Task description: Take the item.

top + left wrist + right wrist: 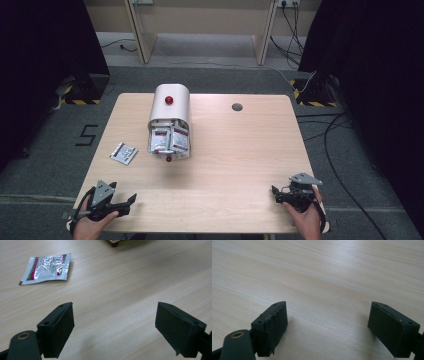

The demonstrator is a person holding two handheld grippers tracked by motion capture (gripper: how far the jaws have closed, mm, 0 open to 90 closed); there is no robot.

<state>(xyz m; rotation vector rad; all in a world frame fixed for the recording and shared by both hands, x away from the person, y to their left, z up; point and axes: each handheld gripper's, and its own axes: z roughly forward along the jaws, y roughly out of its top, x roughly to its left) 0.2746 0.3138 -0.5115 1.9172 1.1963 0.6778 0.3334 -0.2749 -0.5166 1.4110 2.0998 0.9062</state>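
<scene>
We are holding the left hand-held gripper (pixel 115 322) and right hand-held gripper (pixel 328 323) wide apart, gripping nothing, over the surface (pixel 240 150).

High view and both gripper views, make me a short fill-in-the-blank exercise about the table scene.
1. The loose sachet lies on the table to the ____ of the white box.
2. The knob on top of the box is ____.
3. The left gripper and right gripper both have jaws that are ____.

Missing words: left; red; open
</scene>
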